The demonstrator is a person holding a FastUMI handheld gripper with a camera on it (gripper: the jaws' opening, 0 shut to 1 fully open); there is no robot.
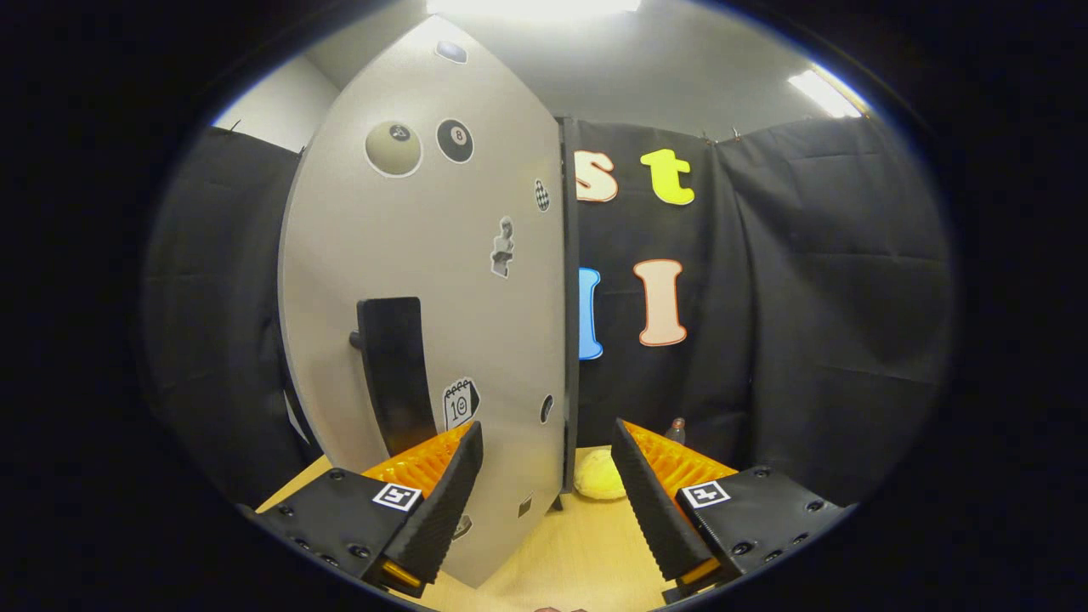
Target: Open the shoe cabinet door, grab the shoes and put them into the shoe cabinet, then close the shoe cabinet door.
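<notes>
I am holding my tool (546, 489) with its two fingers apart, gripping nothing. The one door (425, 280) is standing tall just ahead, a bit to the left. Its one dark handle (393, 370) is running up and down, beyond my left finger. One pale thing, maybe a shoe (599, 476), is lying on the surface (578, 552) past the door's edge.

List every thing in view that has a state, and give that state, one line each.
claw: open, fingers spread, gripping nothing.
cabinet door: swung out edge-on toward the claw; its free edge stands between the fingers.
door handle: upright on the door face, untouched.
yellow soft item: lying on the wooden surface just beyond the door edge.
ceiling lights: on.
</notes>
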